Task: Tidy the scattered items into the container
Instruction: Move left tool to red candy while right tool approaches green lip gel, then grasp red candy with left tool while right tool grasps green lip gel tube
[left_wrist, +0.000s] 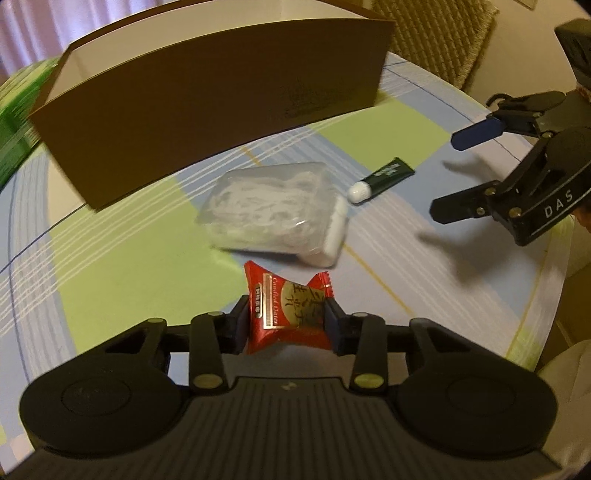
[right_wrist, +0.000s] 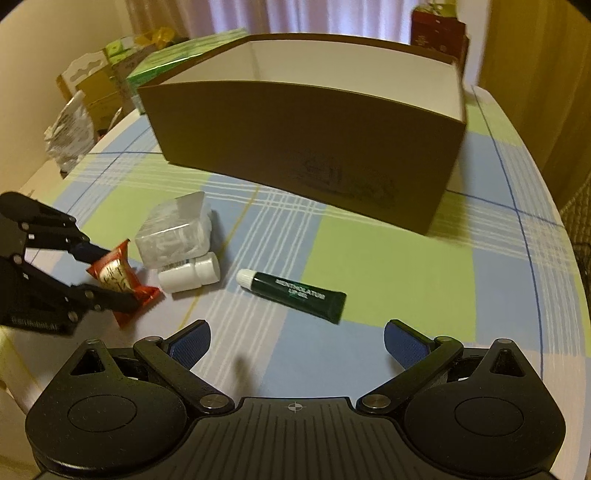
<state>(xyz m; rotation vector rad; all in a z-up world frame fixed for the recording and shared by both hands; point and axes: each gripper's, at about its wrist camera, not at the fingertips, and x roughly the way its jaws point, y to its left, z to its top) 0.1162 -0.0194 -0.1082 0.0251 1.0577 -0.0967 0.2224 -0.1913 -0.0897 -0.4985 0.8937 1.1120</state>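
1. Left claw (left_wrist: 287, 320) pinches the red candy packet (left_wrist: 286, 314), low centre of frame.
2. Right claw (right_wrist: 297, 345) is spread wide, green tube (right_wrist: 295, 295) just ahead on the worktop (right_wrist: 388, 266).
3. Brown box (right_wrist: 295, 147) sits open, upper centre.

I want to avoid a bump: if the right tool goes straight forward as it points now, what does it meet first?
Probably the green tube, lying just ahead between the open right tool fingers; the brown box is farther on.
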